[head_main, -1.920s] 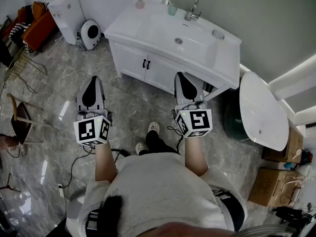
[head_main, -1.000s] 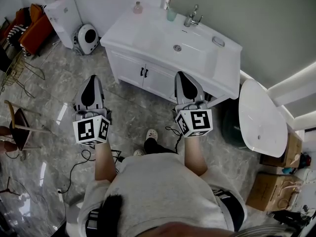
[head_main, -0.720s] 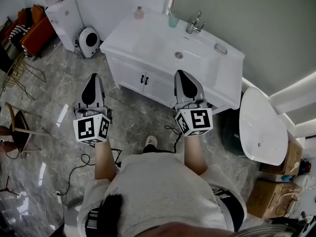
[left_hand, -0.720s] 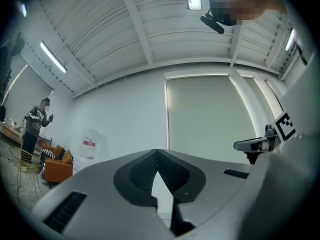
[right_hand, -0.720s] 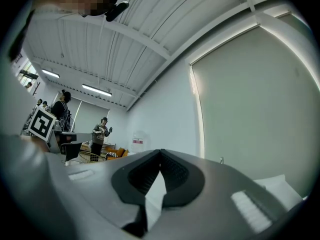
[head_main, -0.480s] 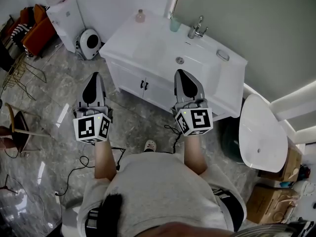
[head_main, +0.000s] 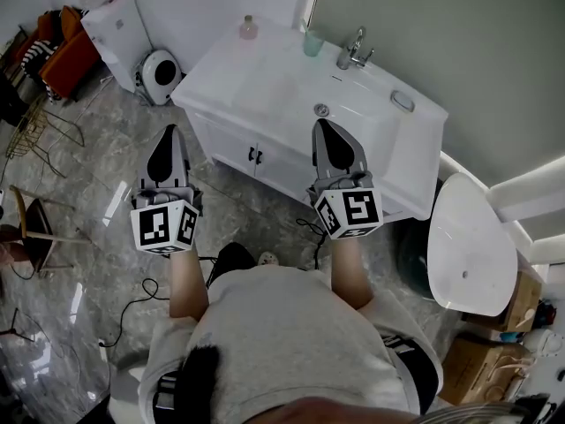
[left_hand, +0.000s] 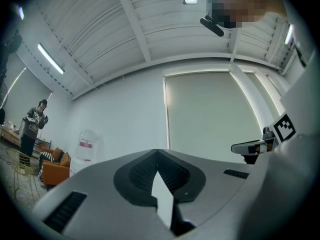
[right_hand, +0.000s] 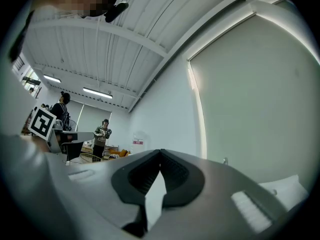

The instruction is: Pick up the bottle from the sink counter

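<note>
- Pink-tinted small bottle (head_main: 249, 27) with a pale cap stands upright at the back left corner of the white sink counter (head_main: 221, 73), close to the wall and well apart from both grippers.
- It is probably light and stiff, with smooth sides that may slip. A grip across the middle of the body, below the cap, seems safest.
- Left gripper (head_main: 169, 132) and right gripper (head_main: 323, 127) are both clenched on nothing, jaw tips meeting.
- The bottle is too small to tell glass from plastic, or how full it is.
- Neither gripper view shows the bottle; both look up at walls and ceiling.
</note>
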Tool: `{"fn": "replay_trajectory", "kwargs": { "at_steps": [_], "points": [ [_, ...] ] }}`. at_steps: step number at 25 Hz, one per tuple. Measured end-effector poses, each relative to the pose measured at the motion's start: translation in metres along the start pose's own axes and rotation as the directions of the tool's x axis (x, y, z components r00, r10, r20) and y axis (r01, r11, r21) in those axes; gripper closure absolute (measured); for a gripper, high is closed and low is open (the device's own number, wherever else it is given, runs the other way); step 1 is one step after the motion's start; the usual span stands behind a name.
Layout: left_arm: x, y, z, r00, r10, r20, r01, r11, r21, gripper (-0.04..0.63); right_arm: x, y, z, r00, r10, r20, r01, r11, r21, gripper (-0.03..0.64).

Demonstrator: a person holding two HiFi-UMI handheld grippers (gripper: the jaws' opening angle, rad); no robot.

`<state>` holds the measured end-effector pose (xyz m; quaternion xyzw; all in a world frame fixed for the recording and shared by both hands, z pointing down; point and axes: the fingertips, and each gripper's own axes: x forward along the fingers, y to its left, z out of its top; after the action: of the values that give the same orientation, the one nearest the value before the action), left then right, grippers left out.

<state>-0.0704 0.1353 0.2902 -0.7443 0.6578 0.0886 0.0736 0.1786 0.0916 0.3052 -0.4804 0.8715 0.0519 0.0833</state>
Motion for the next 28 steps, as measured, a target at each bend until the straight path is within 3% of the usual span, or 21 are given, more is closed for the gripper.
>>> {"fn": "replay_trajectory", "kwargs": {
  "at_steps": [10, 28],
  "points": [
    [0.048, 0.018, -0.009, 1.000, -0.012, 0.011, 0.012, 1.000, -0.010, 0.588, 0.042, -0.013, -0.008, 1.000, -0.006, 0.003, 0.006, 1.000, -0.008, 0.606],
    [0.215, 0.105, -0.038, 0.992, -0.126, 0.004, 0.126, 0.991, -0.039, 0.588, 0.203, -0.037, -0.027, 0.993, -0.115, 0.006, 0.115, 0.993, -0.031, 0.606]
  ]
}}
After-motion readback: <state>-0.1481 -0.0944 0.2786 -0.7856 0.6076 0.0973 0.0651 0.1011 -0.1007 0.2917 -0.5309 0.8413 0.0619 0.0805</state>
